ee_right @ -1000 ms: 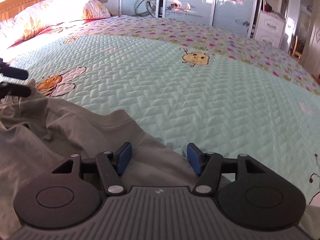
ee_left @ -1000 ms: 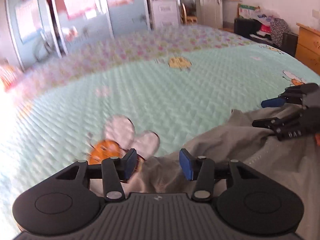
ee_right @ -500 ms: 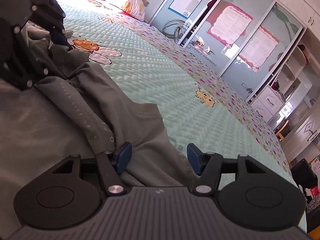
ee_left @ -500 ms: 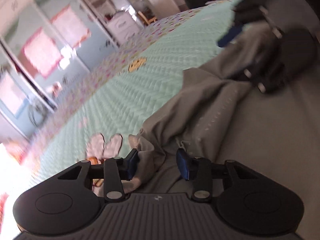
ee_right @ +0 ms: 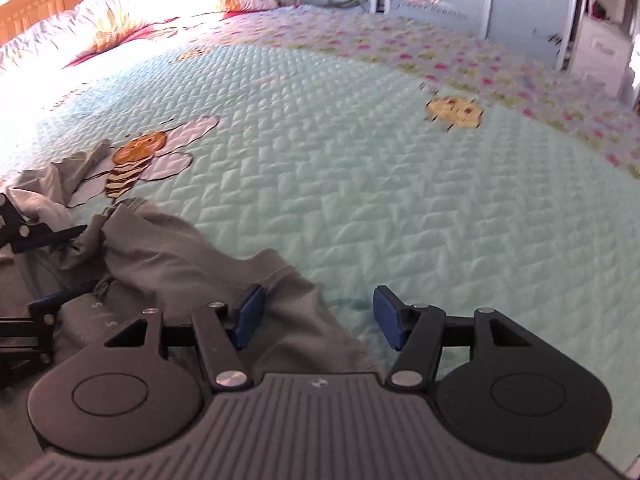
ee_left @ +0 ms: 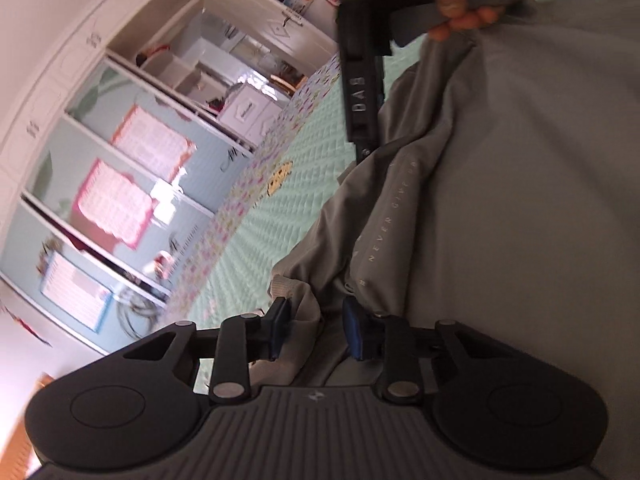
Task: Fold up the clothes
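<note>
Folding had only just begun, as far as I could judge. The grey shirt (ee_left: pixel 500 208) lay in a bunched heap on the green quilt (ee_right: pixel 360 184) of the bed, with no neat fold to be seen yet. It looked like all the flattening and folding was left to do. The left claw (ee_left: pixel 316 330) was turned on its side and had just been closing, with a ribbed edge of the shirt between its blue pads (ee_left: pixel 280 326). The pads did not seem to squeeze the cloth yet, so it was not clamped. The right claw (ee_right: pixel 316 316) stood wide apart at the shirt's near edge, with some cloth and some bare quilt between its fingers, holding nothing. The left view showed things the right view did not: small white words printed down the shirt, a person's hand (ee_left: pixel 456 4) on the other tool up top, and tall cupboard doors (ee_left: pixel 120 184) with pink papers. Only the right view showed the pillow (ee_right: pixel 132 12), the wooden headboard, and the bee picture (ee_right: pixel 140 160) sewn on the quilt, with a light bit of cloth beside it.
</note>
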The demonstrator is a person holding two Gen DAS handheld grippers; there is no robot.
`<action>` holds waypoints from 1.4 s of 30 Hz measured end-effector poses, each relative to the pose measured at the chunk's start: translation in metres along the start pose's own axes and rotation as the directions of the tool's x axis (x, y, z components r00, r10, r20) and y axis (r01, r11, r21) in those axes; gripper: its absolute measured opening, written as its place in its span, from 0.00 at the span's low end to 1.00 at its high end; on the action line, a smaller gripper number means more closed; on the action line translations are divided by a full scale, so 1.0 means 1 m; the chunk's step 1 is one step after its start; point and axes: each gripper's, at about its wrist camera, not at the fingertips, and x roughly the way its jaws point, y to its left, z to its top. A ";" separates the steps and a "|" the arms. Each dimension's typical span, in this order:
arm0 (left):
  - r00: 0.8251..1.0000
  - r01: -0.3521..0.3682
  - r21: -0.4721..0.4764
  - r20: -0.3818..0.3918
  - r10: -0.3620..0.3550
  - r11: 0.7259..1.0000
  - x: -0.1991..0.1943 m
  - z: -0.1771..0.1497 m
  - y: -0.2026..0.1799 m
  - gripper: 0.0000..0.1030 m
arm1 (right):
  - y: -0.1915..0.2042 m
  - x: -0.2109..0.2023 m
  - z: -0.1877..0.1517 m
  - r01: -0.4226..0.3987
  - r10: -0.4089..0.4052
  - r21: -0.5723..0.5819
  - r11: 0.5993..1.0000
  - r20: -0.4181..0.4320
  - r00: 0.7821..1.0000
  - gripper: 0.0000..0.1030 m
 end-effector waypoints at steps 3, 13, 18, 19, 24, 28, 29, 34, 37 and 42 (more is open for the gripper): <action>0.997 -0.065 0.095 0.043 0.061 0.993 -0.004 0.000 -0.013 0.25 | 0.000 -0.001 -0.002 -0.090 0.091 0.029 0.995 -0.028 0.995 0.42; 0.991 -0.134 0.090 0.027 0.132 0.987 -0.016 0.003 -0.003 0.41 | 0.074 -0.073 -0.034 0.149 -0.111 -0.230 0.962 0.169 0.979 0.01; 0.997 -0.078 -0.070 0.000 0.078 0.995 -0.037 0.003 0.024 0.60 | 0.127 -0.107 -0.085 0.270 -0.167 -0.377 0.886 0.284 0.944 0.01; 0.998 -0.056 -0.108 -0.013 0.055 0.993 -0.041 0.002 0.030 0.60 | 0.132 -0.106 -0.096 0.260 -0.159 -0.391 0.883 0.271 0.949 0.01; 0.994 0.072 -0.344 -0.051 -0.096 0.936 -0.046 0.000 0.073 0.61 | 0.150 -0.096 -0.141 0.260 -0.162 -0.455 0.851 0.243 0.956 0.01; 0.964 0.209 -0.562 -0.019 -0.265 0.800 -0.018 0.002 0.120 0.62 | 0.150 -0.093 -0.147 0.303 -0.182 -0.463 0.833 0.287 0.940 0.01; 0.948 0.252 -0.619 0.002 -0.319 0.744 -0.006 -0.001 0.129 0.62 | 0.150 -0.093 -0.148 0.302 -0.180 -0.460 0.835 0.290 0.940 0.01; 0.810 0.394 -0.819 0.094 -0.579 0.418 0.068 -0.018 0.159 0.63 | 0.141 -0.093 -0.143 0.271 -0.156 -0.438 0.857 0.282 0.947 0.02; 0.764 0.386 -0.855 0.084 -0.640 0.348 0.098 -0.024 0.161 0.63 | 0.139 -0.092 -0.142 0.252 -0.141 -0.423 0.870 0.277 0.950 0.02; 0.622 0.461 -0.859 0.134 -0.771 0.222 0.127 -0.036 0.149 0.63 | 0.141 -0.093 -0.147 0.233 -0.127 -0.404 0.884 0.272 0.954 0.03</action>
